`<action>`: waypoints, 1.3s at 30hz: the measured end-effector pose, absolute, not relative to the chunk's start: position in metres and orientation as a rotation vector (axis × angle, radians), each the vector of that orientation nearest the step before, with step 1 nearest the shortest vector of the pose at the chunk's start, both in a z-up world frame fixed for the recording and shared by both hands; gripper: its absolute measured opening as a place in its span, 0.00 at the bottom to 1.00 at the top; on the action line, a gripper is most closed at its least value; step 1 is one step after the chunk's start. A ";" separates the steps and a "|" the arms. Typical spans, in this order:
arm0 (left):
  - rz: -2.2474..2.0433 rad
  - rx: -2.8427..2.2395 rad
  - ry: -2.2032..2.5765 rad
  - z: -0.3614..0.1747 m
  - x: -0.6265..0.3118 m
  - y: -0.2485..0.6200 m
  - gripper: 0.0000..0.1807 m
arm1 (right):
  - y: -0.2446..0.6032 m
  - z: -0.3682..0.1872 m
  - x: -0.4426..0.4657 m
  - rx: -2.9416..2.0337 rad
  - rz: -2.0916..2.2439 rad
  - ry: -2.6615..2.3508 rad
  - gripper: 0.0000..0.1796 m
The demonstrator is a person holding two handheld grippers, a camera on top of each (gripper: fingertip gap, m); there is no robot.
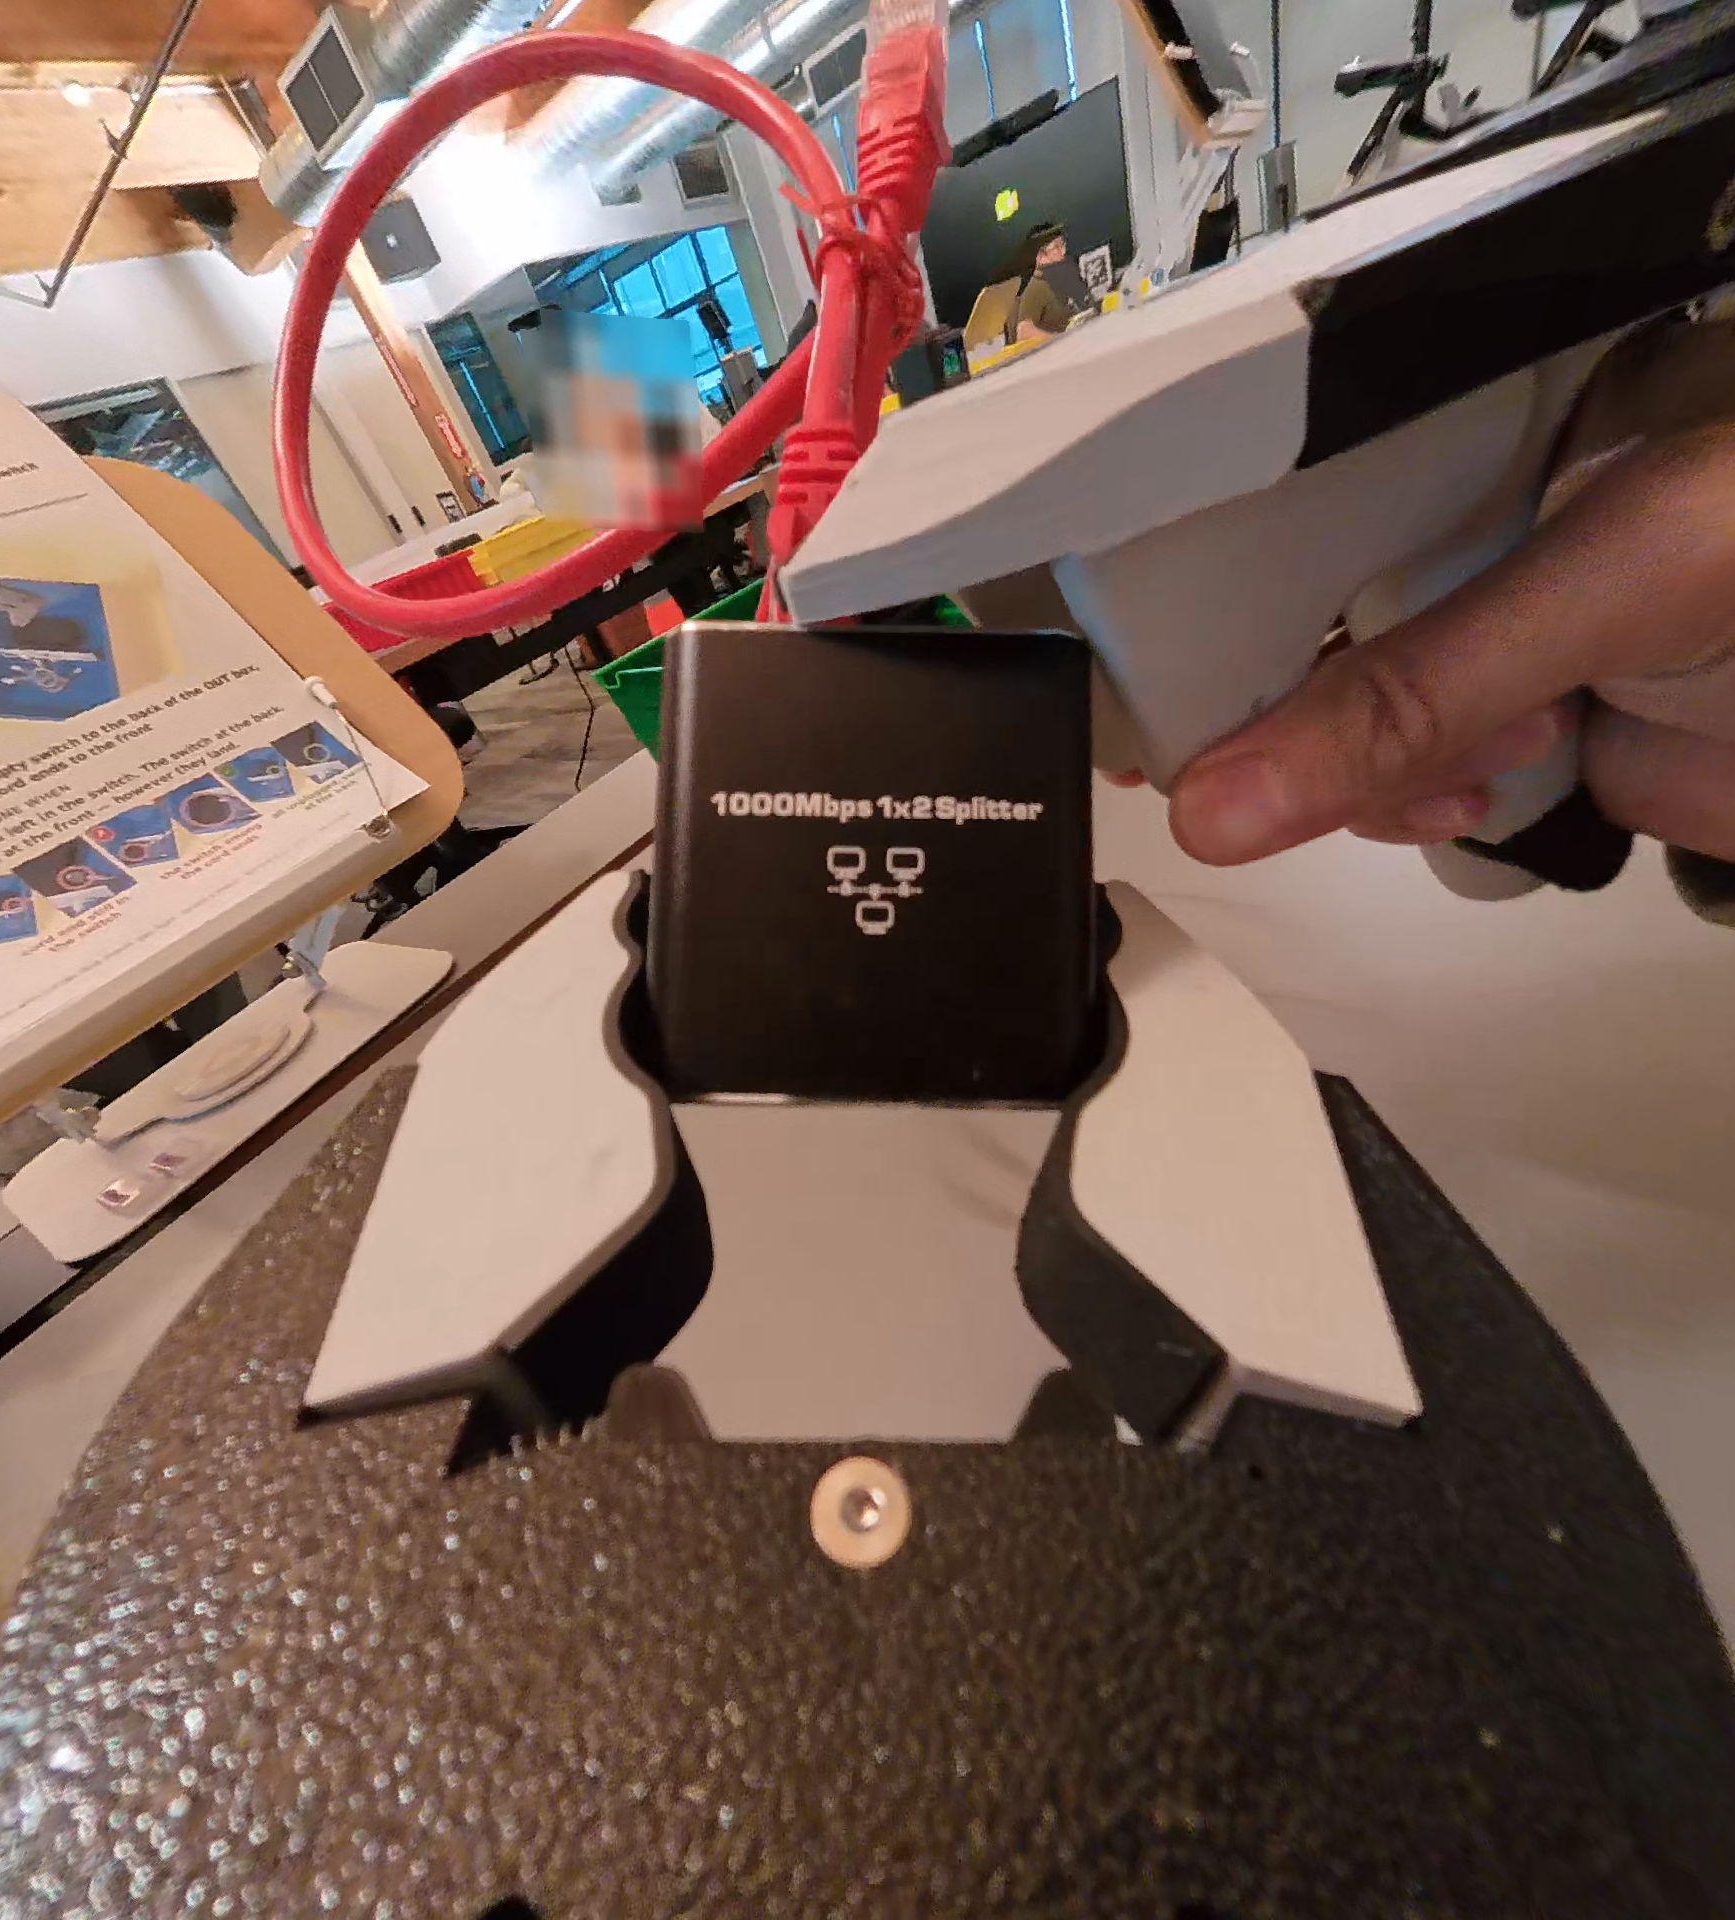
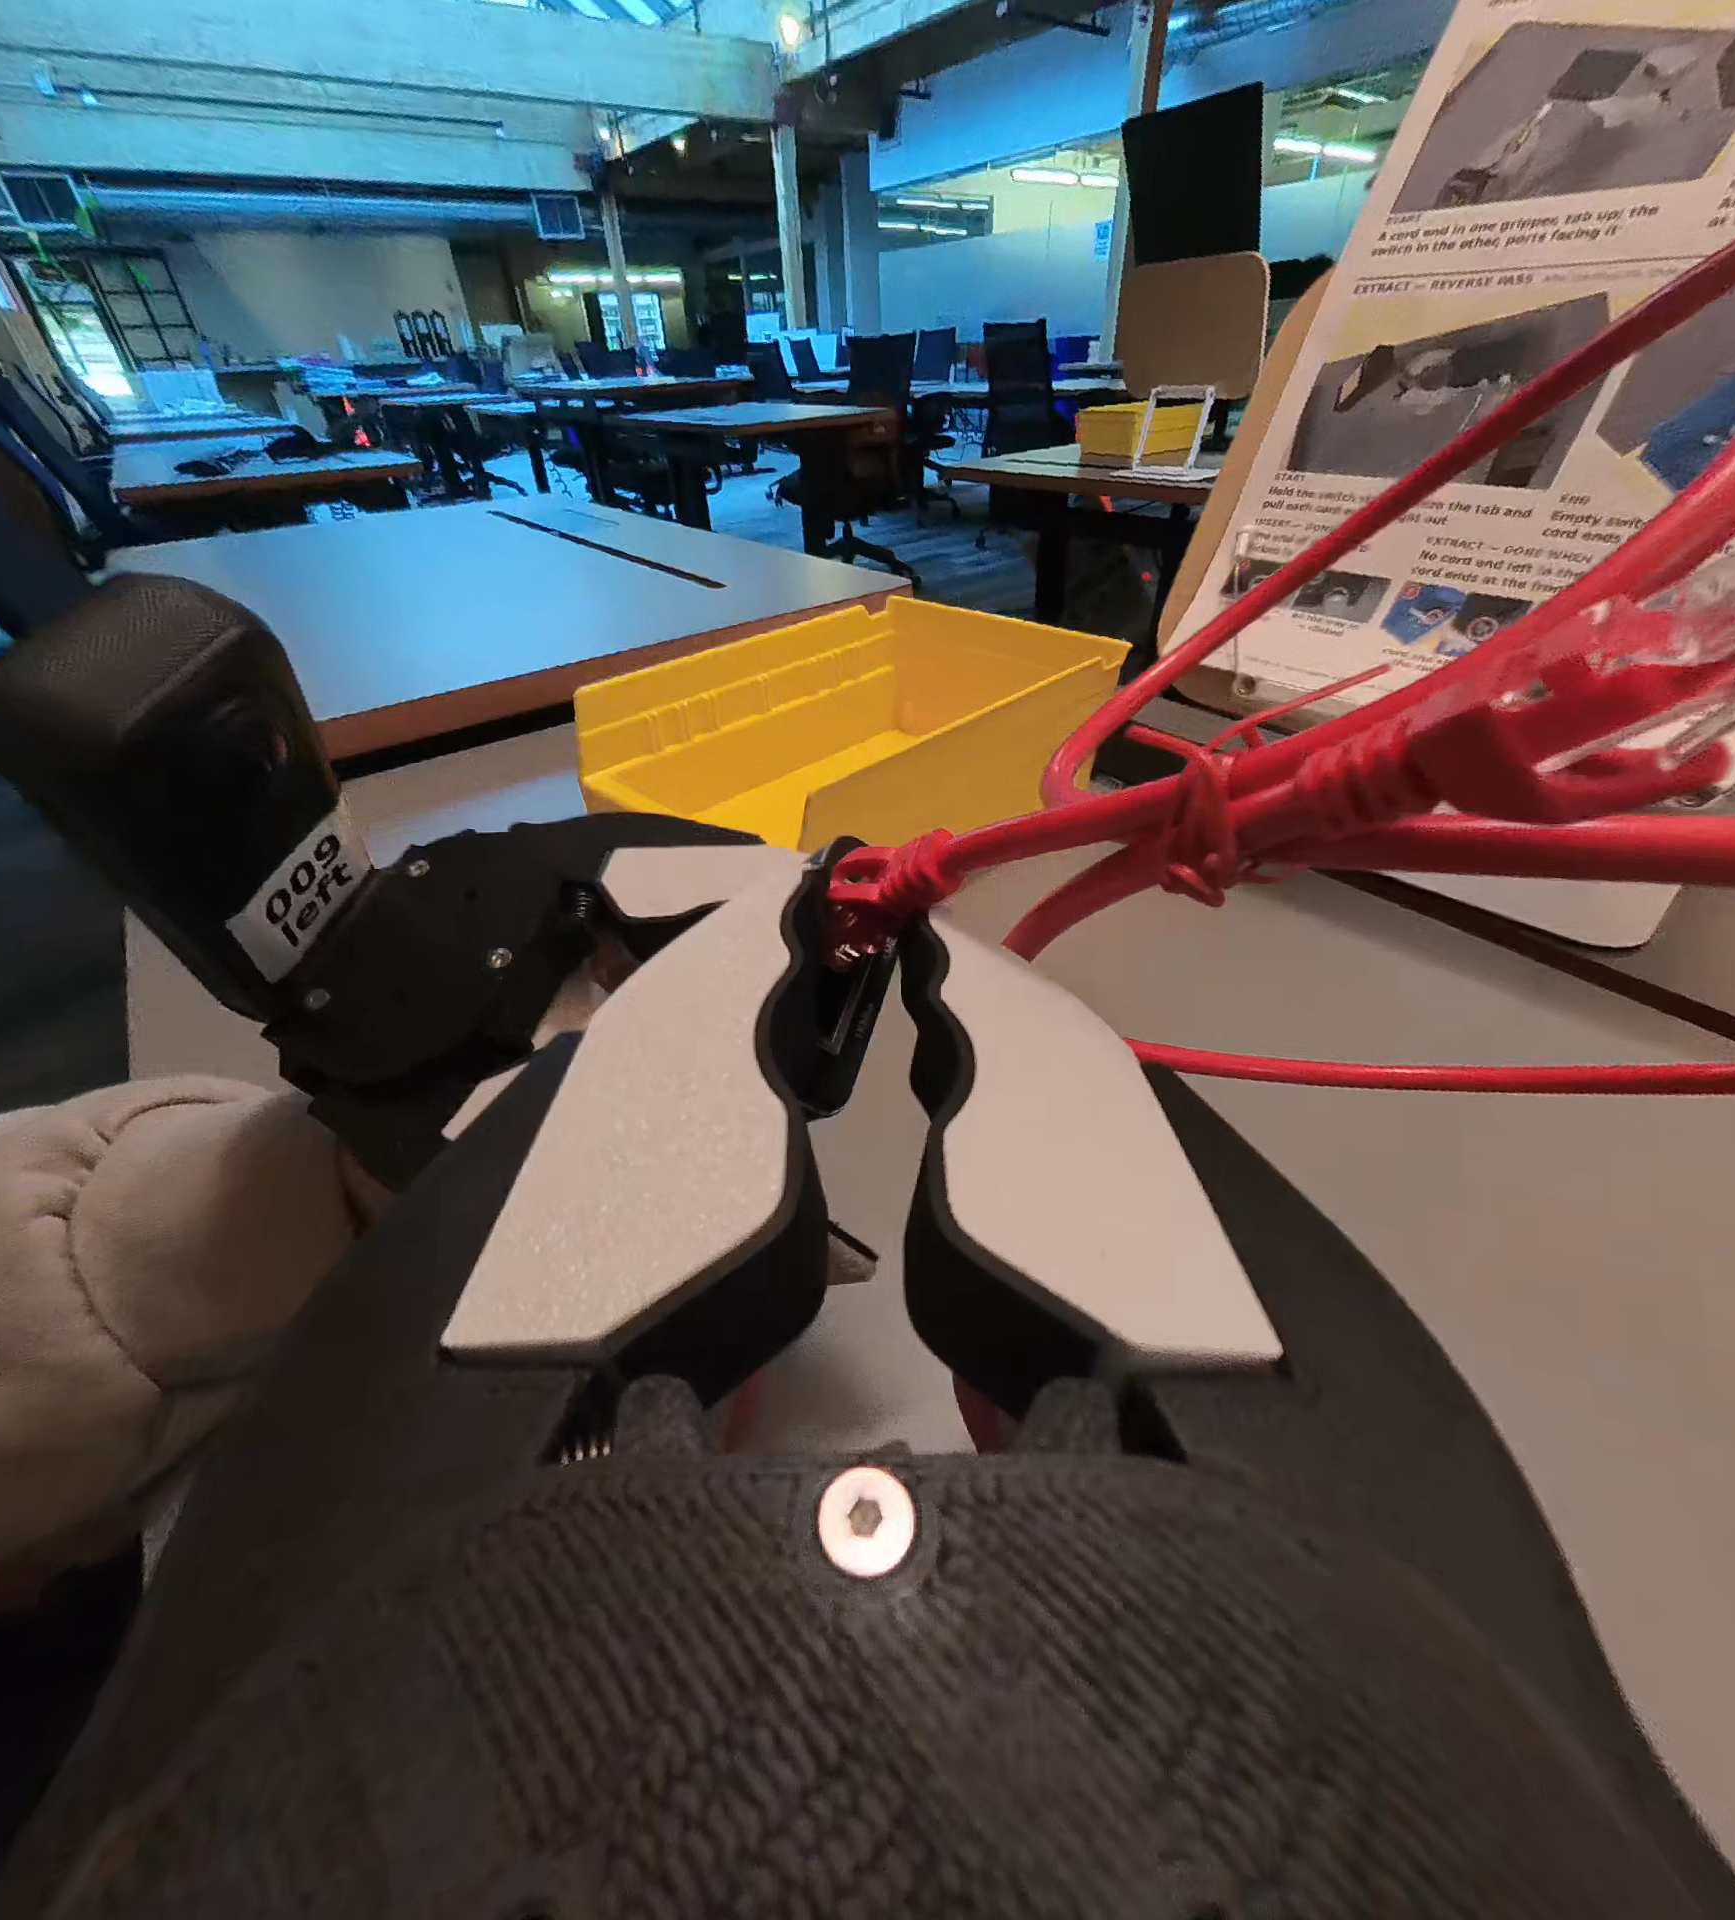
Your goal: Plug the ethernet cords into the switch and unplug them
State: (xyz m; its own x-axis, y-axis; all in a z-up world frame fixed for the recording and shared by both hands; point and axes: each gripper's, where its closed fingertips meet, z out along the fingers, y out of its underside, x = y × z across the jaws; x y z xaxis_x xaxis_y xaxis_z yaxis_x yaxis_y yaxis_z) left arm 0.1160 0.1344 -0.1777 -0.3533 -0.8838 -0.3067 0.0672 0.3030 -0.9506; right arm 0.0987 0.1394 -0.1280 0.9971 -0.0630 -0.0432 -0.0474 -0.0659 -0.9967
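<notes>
Left tongs (image 1: 873, 997) grip black switch (image 1: 873, 862), frame centre. Right tongs (image 2: 858, 956) pinch red cord (image 2: 1050, 842) plug at switch port. Looks like plug/unplug step; next likely needs straight, steady pull or push.

Your tabletop (image 2: 1465, 1195) is pale grey with a wood-toned edge. In the right wrist view a yellow bin (image 2: 842, 717) sits on it at 12 o'clock, open side toward you. At 2 o'clock a white stand base (image 2: 1528, 914) rests there, carrying a tilted instruction board (image 2: 1465, 416). Loops of red cord (image 2: 1465, 1075) trail above the surface at 3 o'clock; contact unclear.
</notes>
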 end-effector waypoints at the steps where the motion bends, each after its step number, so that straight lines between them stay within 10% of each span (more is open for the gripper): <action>1: -1.231 -0.765 1.596 -0.177 0.116 0.134 0.42 | 0.139 -0.127 0.098 -1.630 -0.007 0.085 0.10; 39: -1.232 -0.862 1.664 -0.193 0.120 0.131 0.42 | 0.141 -0.136 0.095 -1.616 0.081 0.090 0.09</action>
State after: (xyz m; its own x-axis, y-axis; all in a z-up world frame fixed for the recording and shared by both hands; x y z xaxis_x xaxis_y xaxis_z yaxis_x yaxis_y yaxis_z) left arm 0.1202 0.1311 -0.1935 -0.3827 -0.8925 -0.2386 -0.0326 0.2711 -0.9620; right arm 0.0952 0.1413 -0.1365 0.9941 -0.0083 -0.1081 -0.1084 -0.0462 -0.9930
